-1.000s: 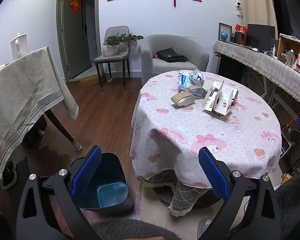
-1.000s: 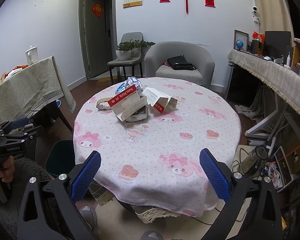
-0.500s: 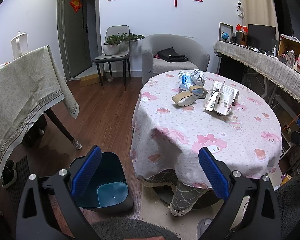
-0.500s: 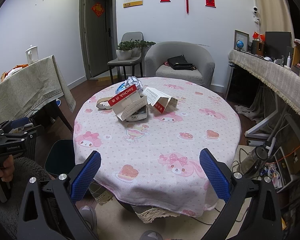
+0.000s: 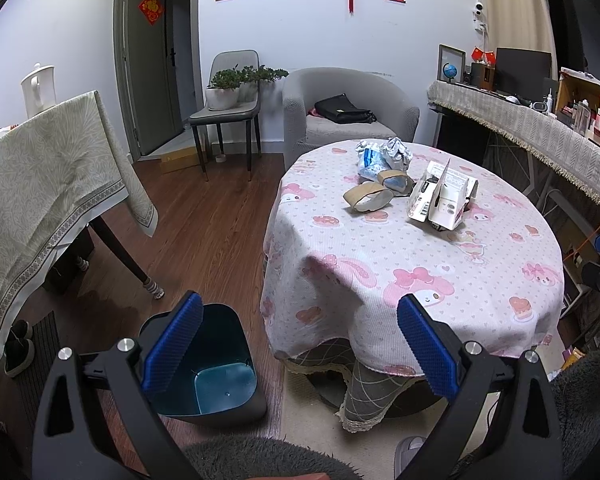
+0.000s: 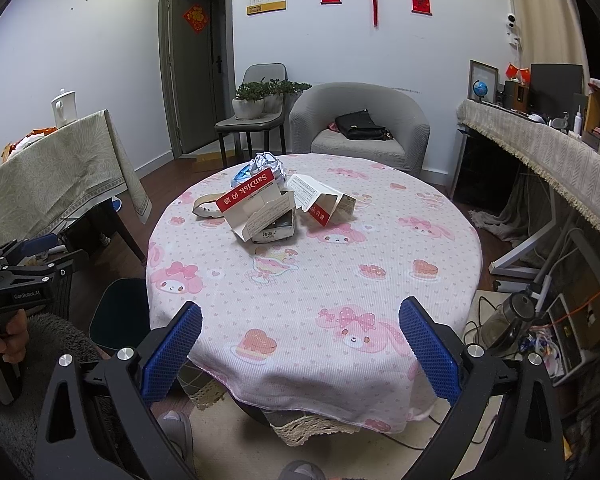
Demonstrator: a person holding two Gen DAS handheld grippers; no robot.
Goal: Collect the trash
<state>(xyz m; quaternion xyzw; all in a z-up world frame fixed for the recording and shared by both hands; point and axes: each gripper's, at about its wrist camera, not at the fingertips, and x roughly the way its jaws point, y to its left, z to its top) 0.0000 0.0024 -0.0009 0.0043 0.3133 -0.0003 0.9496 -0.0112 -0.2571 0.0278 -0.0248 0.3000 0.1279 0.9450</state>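
- Left gripper (image 5: 300, 354) is being held with jaws spread wide, nothing between the blue pads (image 5: 174, 346); it is hovering short of the near edge of the round table (image 5: 416, 264), above the floor.
- Right gripper (image 6: 300, 354) is likewise being held wide apart and empty, just over the near edge of the table's pink-print cloth (image 6: 300, 292).
- Trash is being kept in one cluster on the far half of the tabletop, well apart from both grippers.
- Cluster, right wrist view: red-and-white SanDisk box (image 6: 256, 208) lying torn open, a second opened carton (image 6: 320, 202) just beside it to the right, crumpled foil-like wrapper (image 6: 266, 164) behind, flattened tape roll (image 6: 206, 206) to the left.
- Left wrist view: same tape roll (image 5: 368, 198) is being seen nearest the camera, a second ring (image 5: 396, 180) touching it behind.
- Dark bin (image 5: 208, 368) is standing open on the wood floor, beside the table, partly hidden by the left finger; interior is looking empty.
- In the right wrist view, a hand (image 6: 4, 330) is gripping the left gripper's handle at far left.
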